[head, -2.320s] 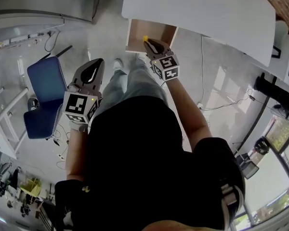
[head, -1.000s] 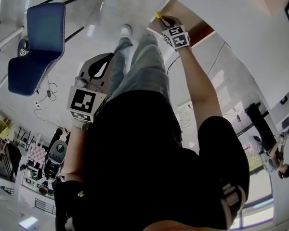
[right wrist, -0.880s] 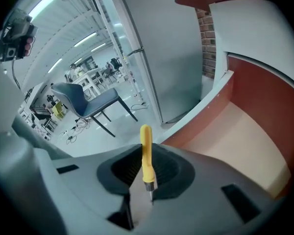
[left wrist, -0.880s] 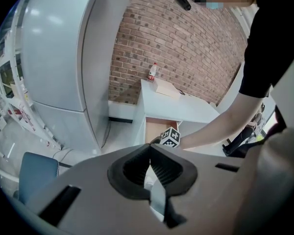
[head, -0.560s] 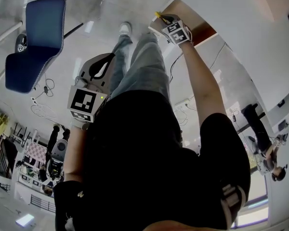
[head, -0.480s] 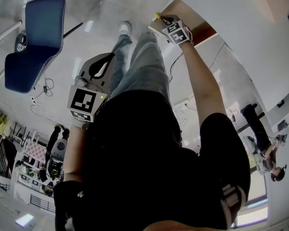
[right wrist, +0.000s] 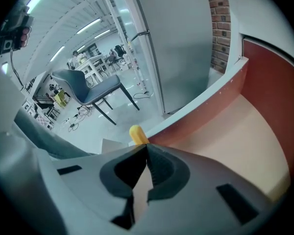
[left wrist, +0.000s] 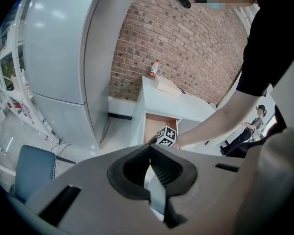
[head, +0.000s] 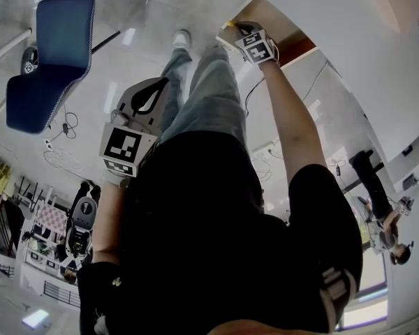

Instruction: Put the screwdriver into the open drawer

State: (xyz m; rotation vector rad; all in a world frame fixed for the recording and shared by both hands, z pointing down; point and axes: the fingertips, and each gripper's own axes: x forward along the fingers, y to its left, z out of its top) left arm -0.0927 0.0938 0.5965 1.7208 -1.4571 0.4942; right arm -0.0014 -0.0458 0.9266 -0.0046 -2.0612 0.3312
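Observation:
My right gripper [head: 239, 28] is shut on the screwdriver, whose yellow handle end [right wrist: 137, 134] pokes out past the closed jaws [right wrist: 147, 147]. The yellow tip [head: 228, 25] shows at the open drawer's near corner in the head view. The drawer [head: 283, 28] has a white front edge [right wrist: 201, 102], red-brown side walls and a bare tan floor [right wrist: 235, 151]; the gripper hangs just inside that front edge. My left gripper [head: 145, 98] hangs low beside the person's leg, shut with nothing between its jaws [left wrist: 149, 148]. The screwdriver's shaft is hidden.
A blue chair [head: 49, 54] stands on the floor at the left. The white table [left wrist: 172, 98] over the drawer carries a small bottle [left wrist: 155, 68], and a brick wall rises behind it. A tall grey cabinet [right wrist: 181, 48] stands by the drawer. Cables lie on the floor.
Since the earliest frame the head view has swung round and the right arm has reached further out to the drawer. Over the last second both grippers have barely moved.

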